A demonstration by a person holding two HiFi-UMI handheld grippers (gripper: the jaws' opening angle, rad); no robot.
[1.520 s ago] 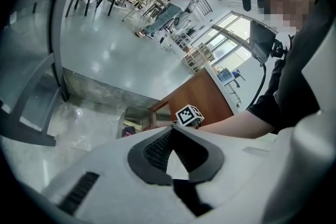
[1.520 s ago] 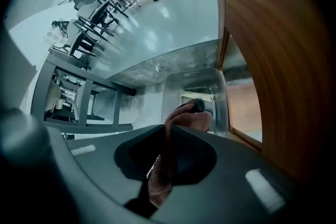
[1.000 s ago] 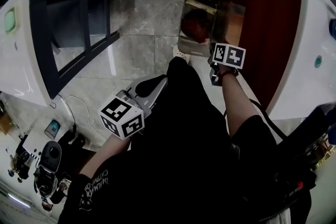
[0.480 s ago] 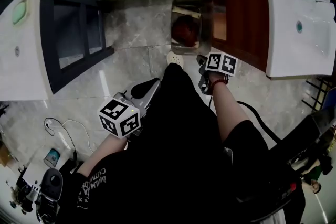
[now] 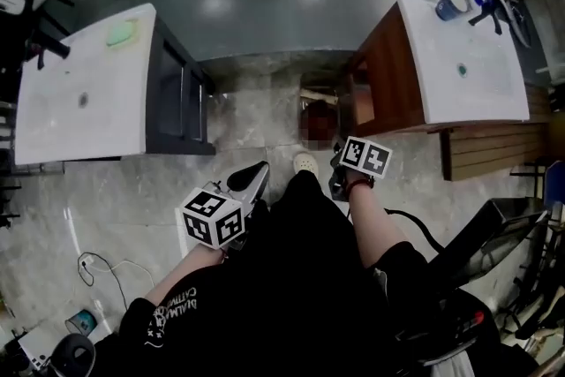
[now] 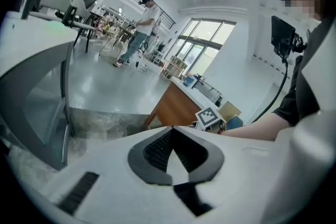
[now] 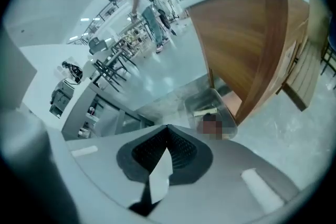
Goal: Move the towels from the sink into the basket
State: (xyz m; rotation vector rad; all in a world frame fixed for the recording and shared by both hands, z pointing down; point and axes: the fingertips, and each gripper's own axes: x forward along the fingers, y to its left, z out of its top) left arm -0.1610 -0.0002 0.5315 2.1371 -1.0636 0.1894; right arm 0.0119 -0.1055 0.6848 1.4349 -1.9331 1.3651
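Right now | left gripper (image 6: 172, 131), right gripper (image 7: 167, 129) are both hanging closed, empty | reddish towel (image 5: 323, 112) is sitting in clear basket (image 5: 320, 89) at 12 o'clock | sink (image 5: 450, 57) at 2 o'clock | risk: stepping forward, shoe (image 5: 305, 163) kicking basket, spilling it.

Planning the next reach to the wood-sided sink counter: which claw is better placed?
Right, probably: the right claw hangs nearer the wood-sided sink counter; the left claw sits across the body.
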